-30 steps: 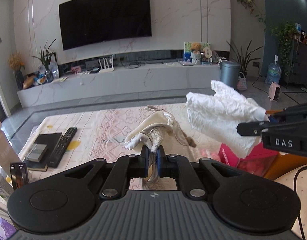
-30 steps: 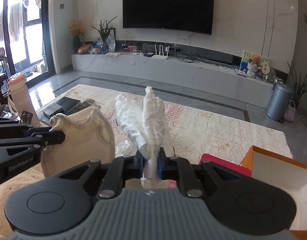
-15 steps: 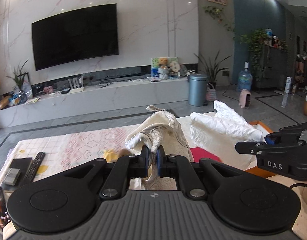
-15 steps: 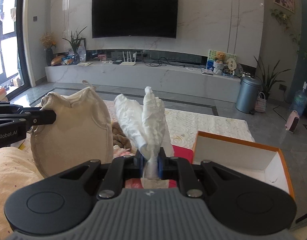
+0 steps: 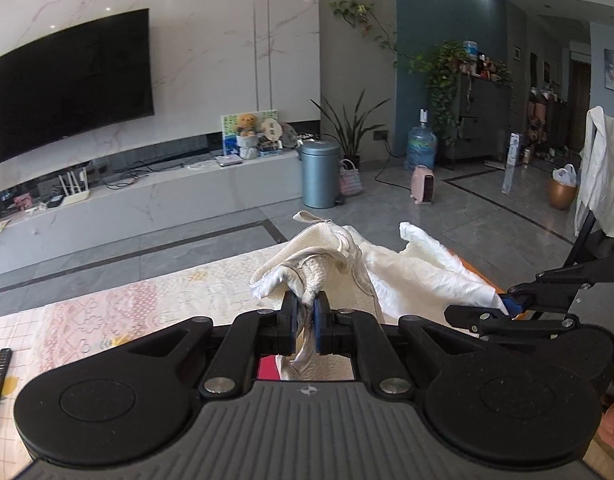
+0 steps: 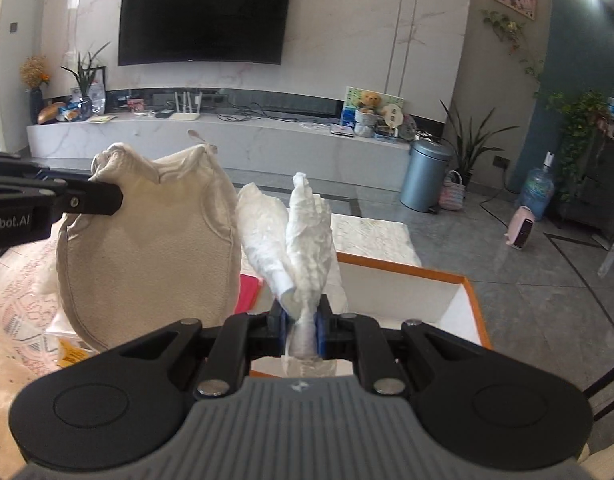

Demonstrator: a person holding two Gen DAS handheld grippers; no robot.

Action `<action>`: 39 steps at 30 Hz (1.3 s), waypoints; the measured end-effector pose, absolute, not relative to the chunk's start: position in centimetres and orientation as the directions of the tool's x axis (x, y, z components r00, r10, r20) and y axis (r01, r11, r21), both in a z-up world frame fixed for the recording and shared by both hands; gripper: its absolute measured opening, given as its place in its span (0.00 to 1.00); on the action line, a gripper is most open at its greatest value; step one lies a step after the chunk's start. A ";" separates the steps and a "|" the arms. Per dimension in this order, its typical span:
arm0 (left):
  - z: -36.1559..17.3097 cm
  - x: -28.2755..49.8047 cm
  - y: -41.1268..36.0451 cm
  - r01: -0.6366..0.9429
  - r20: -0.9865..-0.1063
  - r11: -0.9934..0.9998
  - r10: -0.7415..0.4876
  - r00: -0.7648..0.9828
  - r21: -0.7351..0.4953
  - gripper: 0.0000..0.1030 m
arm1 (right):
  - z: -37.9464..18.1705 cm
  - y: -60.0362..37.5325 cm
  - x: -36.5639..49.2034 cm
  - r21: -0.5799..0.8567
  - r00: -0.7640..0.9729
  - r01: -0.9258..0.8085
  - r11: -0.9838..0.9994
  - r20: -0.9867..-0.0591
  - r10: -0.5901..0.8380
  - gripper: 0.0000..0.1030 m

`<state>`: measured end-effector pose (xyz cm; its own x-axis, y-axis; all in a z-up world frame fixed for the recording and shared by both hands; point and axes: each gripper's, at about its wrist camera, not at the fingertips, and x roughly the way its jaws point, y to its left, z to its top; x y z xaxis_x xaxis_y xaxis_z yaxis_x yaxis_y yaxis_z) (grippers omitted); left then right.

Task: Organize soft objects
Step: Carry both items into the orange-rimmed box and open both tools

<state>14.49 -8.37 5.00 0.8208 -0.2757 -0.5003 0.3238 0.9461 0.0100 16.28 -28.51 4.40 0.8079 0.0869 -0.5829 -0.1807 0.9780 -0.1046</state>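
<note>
You have both claws loaded at once, which looks like a way to carry two soft items to the box in one trip. Your left gripper (image 5: pixel 304 312) is clamped tight on a bunched top edge of the cream knitted fabric pouch (image 6: pixel 147 256), so the pouch hangs below the pinch in mid-air, its rounded body sagging like a limp bag above the pink patterned table cover (image 5: pixel 119 304). Your right gripper (image 6: pixel 300 322) is pinched closed on the gathered neck of the crinkled white cloth (image 6: pixel 295 236), and two stiff-looking lobes of it stand up from the blue pads like ears (it holds its creases, so it is probably light and papery rather than floppy). Both items are off the table, held side by side and near each other, though I cannot tell whether they touch. Just beyond the white cloth sits the orange-rimmed white cardboard box (image 6: pixel 419 276), open at the top, which I judge to be the drop spot, with the white cloth nearer its opening than the pouch.
</note>
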 end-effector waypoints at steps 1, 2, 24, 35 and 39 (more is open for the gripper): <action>5.0 14.9 -8.9 0.337 -0.507 0.941 -0.288 0.813 0.005 0.08 | 4.3 -28.9 16.8 -0.111 0.806 -0.172 0.979 -0.587 0.075 0.11; 4.9 15.5 -9.5 0.349 -0.514 0.937 -0.296 0.805 0.006 0.08 | 4.1 -29.3 17.3 -0.117 0.804 -0.163 0.980 -0.592 0.063 0.11; -4.4 26.5 -17.0 0.488 -0.827 0.872 -0.249 0.504 0.035 0.08 | -7.3 -31.4 29.5 0.067 0.464 -0.179 0.982 -0.874 0.145 0.11; -7.3 27.6 -18.0 0.526 -0.874 0.848 -0.203 0.441 0.068 0.12 | -11.0 -30.2 32.1 0.185 0.287 -0.224 0.957 -0.926 0.246 0.11; -7.7 28.1 -18.3 0.535 -0.874 0.840 -0.191 0.446 0.089 0.14 | -11.7 -30.3 33.0 0.206 0.254 -0.209 0.956 -0.932 0.257 0.12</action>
